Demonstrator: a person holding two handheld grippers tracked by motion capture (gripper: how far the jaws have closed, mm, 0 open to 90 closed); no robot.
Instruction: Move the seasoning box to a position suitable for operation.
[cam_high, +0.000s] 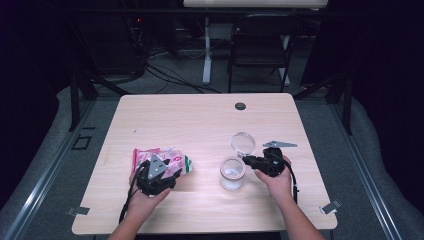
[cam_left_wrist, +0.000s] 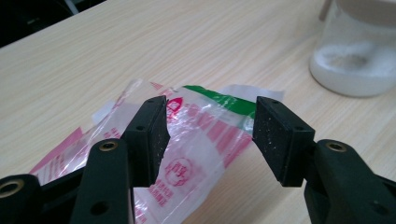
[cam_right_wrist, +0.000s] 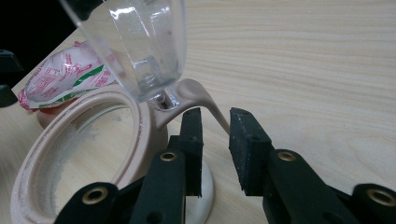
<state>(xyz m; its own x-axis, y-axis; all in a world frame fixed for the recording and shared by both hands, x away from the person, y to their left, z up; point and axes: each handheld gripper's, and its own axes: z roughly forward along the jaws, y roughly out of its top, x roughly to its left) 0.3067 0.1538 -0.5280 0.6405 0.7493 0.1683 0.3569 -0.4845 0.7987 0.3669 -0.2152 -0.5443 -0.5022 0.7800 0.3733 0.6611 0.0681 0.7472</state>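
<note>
A crumpled clear plastic bag (cam_high: 172, 159) with red and green print lies on the table's left half. My left gripper (cam_high: 165, 169) is over its near end. In the left gripper view the bag (cam_left_wrist: 196, 158) lies between the jaws of my left gripper (cam_left_wrist: 210, 135), which stand apart without pressing it. A glass jar (cam_high: 232, 175) holding white powder stands to the right, its clear hinged lid (cam_high: 243, 142) tipped up. My right gripper (cam_high: 248, 161) is at the jar's right side. In the right gripper view the beige clasp (cam_right_wrist: 205, 100) on the jar's rim (cam_right_wrist: 144, 135) passes between the parted jaws of my right gripper (cam_right_wrist: 215, 135).
A black round grommet (cam_high: 240, 106) sits in the table's far edge. A folding chair (cam_high: 262, 45) and floor cables (cam_high: 170, 75) lie beyond the table. The jar (cam_left_wrist: 355, 60) stands a short way right of the bag.
</note>
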